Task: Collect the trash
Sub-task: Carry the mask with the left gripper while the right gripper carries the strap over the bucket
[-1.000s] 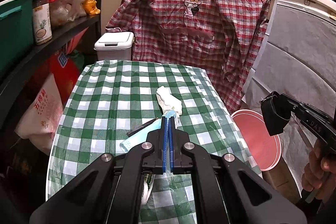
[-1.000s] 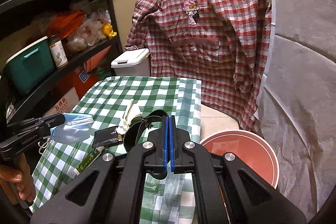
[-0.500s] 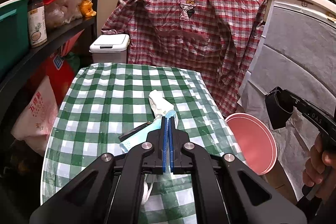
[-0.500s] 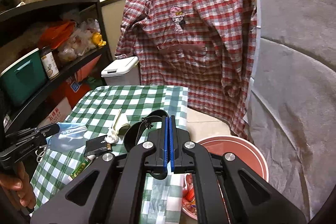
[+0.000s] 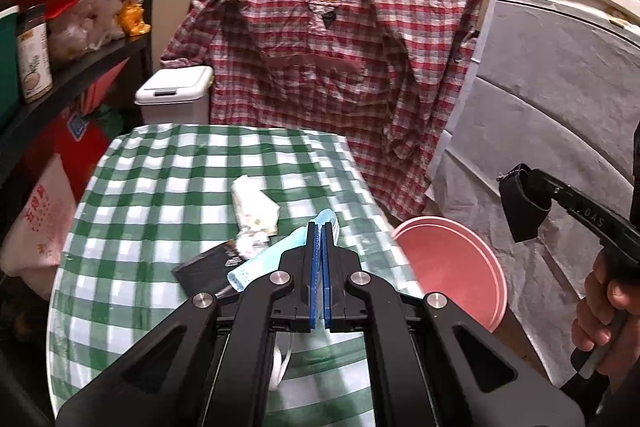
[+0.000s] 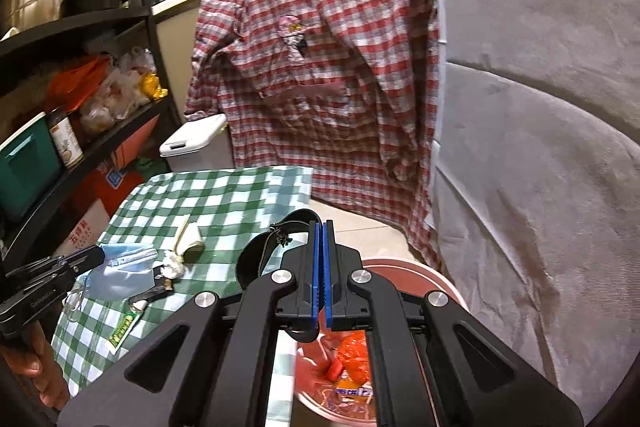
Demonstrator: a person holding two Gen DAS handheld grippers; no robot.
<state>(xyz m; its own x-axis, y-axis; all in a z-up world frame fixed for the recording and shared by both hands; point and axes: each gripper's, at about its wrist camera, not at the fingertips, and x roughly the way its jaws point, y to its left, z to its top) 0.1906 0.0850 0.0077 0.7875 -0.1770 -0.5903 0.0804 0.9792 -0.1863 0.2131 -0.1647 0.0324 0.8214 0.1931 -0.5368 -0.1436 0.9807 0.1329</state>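
Observation:
My left gripper (image 5: 320, 227) is shut on a light blue face mask (image 5: 264, 261) and holds it above the green checked table (image 5: 160, 187). The mask also shows in the right wrist view (image 6: 120, 269). My right gripper (image 6: 319, 227) is shut on a black strap piece (image 6: 264, 251) and hangs over the pink bin (image 6: 452, 295), which holds orange wrappers (image 6: 352, 359). In the left wrist view the bin (image 5: 452, 267) stands right of the table and the right gripper (image 5: 524, 203) is above it. A white crumpled tissue (image 5: 254, 205), a black packet (image 5: 208, 267) and a green tube (image 6: 122, 327) lie on the table.
A black shelf rack (image 5: 72, 75) with bags, a jar and a green box stands left of the table. A white lidded bin (image 5: 174, 95) sits behind it. A red plaid shirt (image 5: 328, 67) hangs at the back. A grey covered surface (image 6: 540, 147) fills the right.
My right gripper has carried the black strap rightward, from above the table's edge to over the pink bin. My left gripper has lifted the mask slightly and shifted right.

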